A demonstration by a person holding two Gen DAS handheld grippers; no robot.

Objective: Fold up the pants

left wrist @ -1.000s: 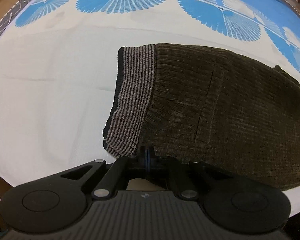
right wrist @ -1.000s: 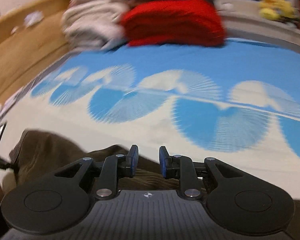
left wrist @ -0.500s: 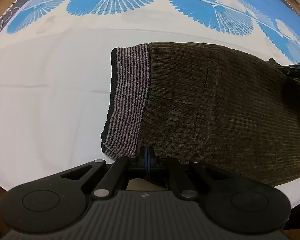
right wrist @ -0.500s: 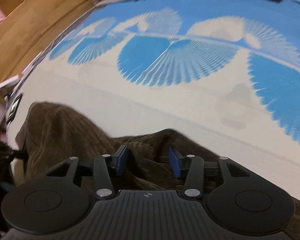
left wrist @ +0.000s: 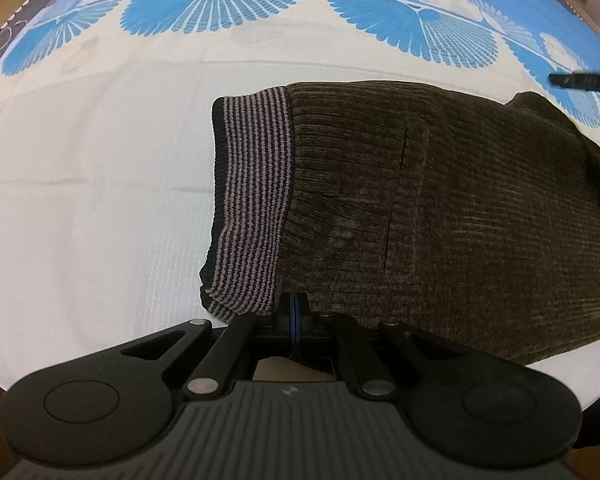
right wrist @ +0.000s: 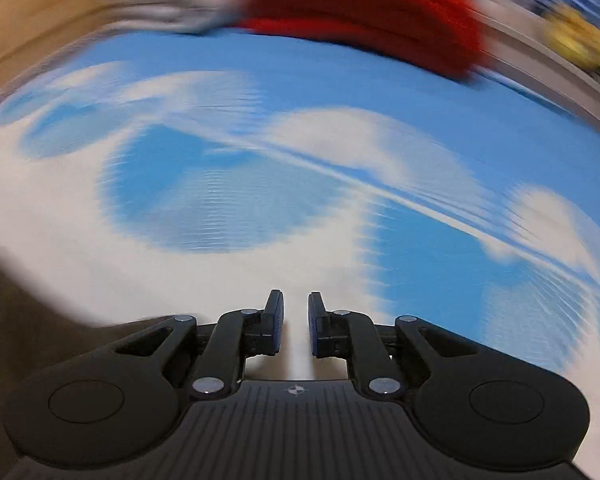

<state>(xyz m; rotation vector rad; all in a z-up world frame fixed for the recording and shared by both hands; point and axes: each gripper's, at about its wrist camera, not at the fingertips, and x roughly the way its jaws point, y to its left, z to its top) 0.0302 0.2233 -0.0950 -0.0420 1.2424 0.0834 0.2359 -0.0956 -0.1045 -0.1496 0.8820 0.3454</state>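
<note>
White bedsheet (left wrist: 80, 200) with blue fan prints, spread wide across the bed. Brown corduroy pants (left wrist: 440, 208) lying flat on it, striped waistband (left wrist: 252, 200) to the left, legs running off to the right. Left gripper (left wrist: 295, 312) pinched closed on the near hem just beside the waistband. Right gripper (right wrist: 296, 312) narrowly parted, holding nothing, over bare sheet, view badly blurred. Red and pale laundry (right wrist: 360, 8) heaped at the far edge. Risk here: one-sided pull, cloth skewing or bunching; thin pinch possibly slipping off thick fabric.
</note>
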